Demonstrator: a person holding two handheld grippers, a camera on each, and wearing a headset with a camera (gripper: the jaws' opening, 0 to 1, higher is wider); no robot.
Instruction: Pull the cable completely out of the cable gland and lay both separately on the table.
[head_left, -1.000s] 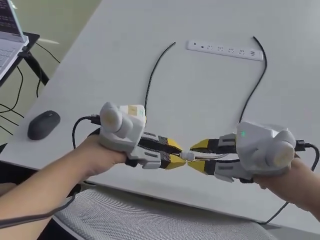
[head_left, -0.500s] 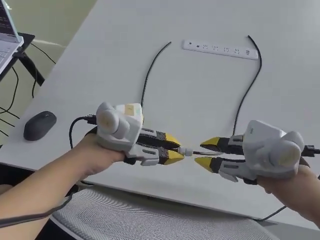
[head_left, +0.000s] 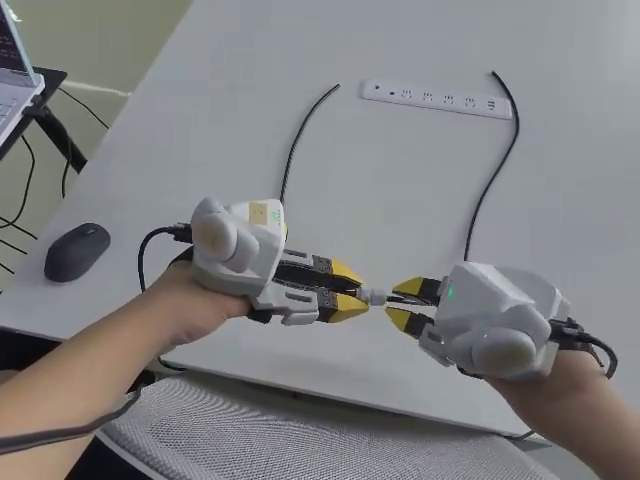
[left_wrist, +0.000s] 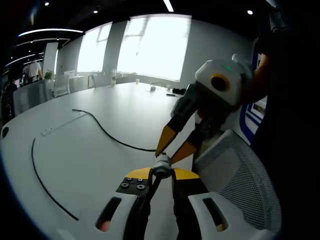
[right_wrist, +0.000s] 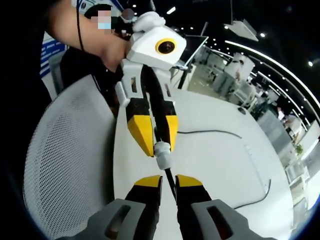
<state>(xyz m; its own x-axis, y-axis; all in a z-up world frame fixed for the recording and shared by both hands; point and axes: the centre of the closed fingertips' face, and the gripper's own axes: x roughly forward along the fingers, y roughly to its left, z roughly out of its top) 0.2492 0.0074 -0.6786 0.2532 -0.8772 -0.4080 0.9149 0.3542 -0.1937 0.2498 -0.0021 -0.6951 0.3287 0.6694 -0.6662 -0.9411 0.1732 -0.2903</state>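
My left gripper (head_left: 352, 293) is shut on the small white cable gland (head_left: 373, 296) and holds it in the air over the table's near edge. A thin black cable (right_wrist: 170, 177) leaves the gland (right_wrist: 163, 154) and runs straight between the jaws of my right gripper (right_wrist: 169, 181). Those jaws stand close together on the cable. In the head view the right gripper (head_left: 397, 304) faces the left one tip to tip, a finger's width from the gland. The left gripper view has the gland (left_wrist: 161, 166) between its own yellow tips, with the right gripper (left_wrist: 165, 157) just beyond.
A white power strip (head_left: 440, 100) with its black lead lies at the far side of the white table (head_left: 200, 120). A loose black cable (head_left: 298, 150) curves down the middle. A dark mouse (head_left: 76, 250) sits at the left edge. A mesh chair (head_left: 250, 440) is below the grippers.
The right gripper drew away to the right, exposing a short length of cable, then came back close to the gland with its jaws narrower. The left gripper stayed nearly still.
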